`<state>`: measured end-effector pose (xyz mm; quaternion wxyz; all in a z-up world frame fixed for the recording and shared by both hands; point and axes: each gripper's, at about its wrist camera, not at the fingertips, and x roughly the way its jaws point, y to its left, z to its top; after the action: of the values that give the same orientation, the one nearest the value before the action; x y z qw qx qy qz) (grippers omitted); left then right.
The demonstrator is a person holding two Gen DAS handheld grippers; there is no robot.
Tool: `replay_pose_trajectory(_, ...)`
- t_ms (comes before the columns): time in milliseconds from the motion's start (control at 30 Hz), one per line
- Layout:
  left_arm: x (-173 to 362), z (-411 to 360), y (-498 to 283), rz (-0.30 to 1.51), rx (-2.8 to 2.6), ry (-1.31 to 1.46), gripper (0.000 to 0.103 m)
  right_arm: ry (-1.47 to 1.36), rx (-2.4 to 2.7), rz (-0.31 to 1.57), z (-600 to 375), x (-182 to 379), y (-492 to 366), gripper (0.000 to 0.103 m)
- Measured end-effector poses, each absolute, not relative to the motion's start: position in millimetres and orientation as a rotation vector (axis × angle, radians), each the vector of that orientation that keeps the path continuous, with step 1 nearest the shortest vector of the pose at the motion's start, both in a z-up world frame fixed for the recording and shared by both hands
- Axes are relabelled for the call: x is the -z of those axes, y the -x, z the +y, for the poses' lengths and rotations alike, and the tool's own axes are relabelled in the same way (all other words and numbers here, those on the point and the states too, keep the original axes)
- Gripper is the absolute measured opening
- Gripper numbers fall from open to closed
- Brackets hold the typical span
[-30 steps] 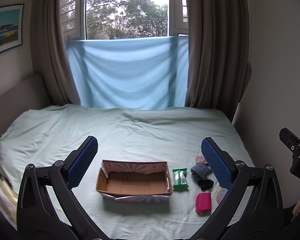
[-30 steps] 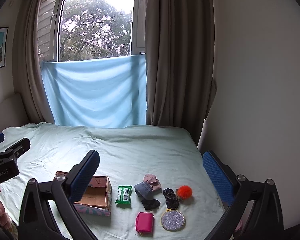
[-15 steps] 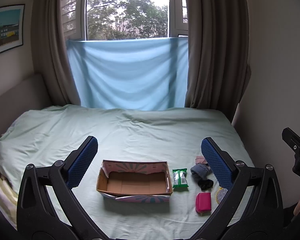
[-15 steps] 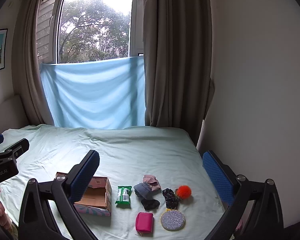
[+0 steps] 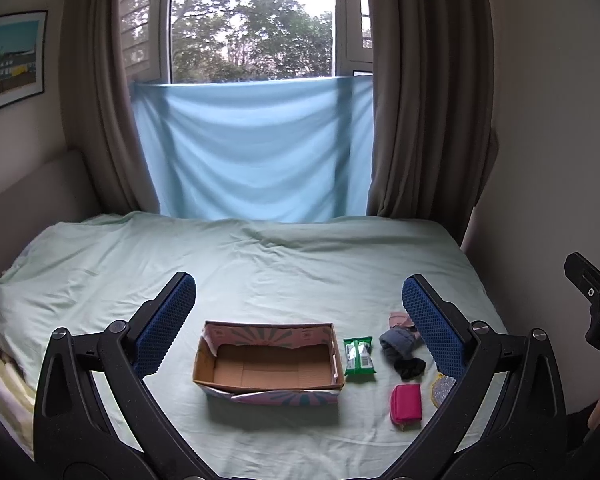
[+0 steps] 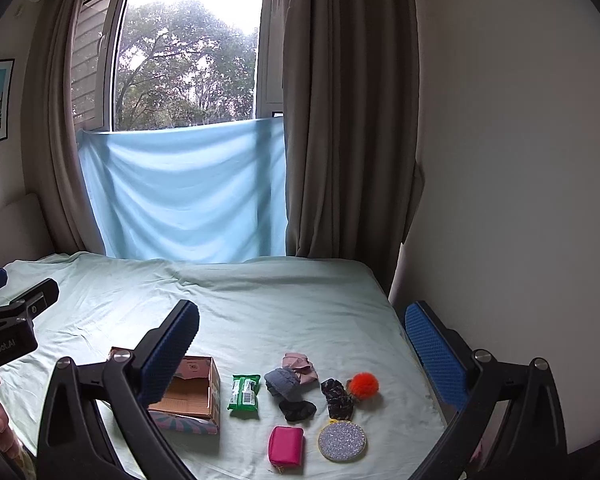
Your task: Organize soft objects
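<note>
An empty open cardboard box (image 5: 268, 364) sits on the bed, also in the right wrist view (image 6: 192, 396). Right of it lie a green tissue pack (image 6: 243, 392), a grey-blue cloth (image 6: 281, 382), a pink cloth (image 6: 300, 365), a black scrunchie (image 6: 298, 410), a dark patterned scrunchie (image 6: 337, 396), an orange pompom (image 6: 363, 385), a pink pouch (image 6: 286, 445) and a glittery round pad (image 6: 342, 440). My left gripper (image 5: 298, 324) is open and empty above the box. My right gripper (image 6: 302, 348) is open and empty above the small items.
The bed (image 5: 284, 264) has a pale green sheet, with a wall on the right and a window with a blue cloth (image 5: 252, 152) and brown curtains behind. Folded pale fabric (image 5: 4, 392) lies at the bed's left edge.
Both views have shifted only slightly; nothing on the bed has moved and both grippers stay open.
</note>
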<state>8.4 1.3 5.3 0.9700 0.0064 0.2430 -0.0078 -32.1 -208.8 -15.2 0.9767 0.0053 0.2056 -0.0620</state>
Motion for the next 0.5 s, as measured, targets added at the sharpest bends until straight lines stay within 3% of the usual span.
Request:
replay_pose_trajectory(300, 1.7, 0.2, -18.2, 0.540, 0.046, -0.009, 0.102, -0.029, 0.158, 0.417, -213.4, 13.5, 33.8, 0.103)
replay_pose_trajectory(500, 33.6, -16.5, -34.3, 0.627, 0.128, -0.021, 0.102, -0.048, 0.205, 0.468, -225.9, 31.9, 30.0, 0.103)
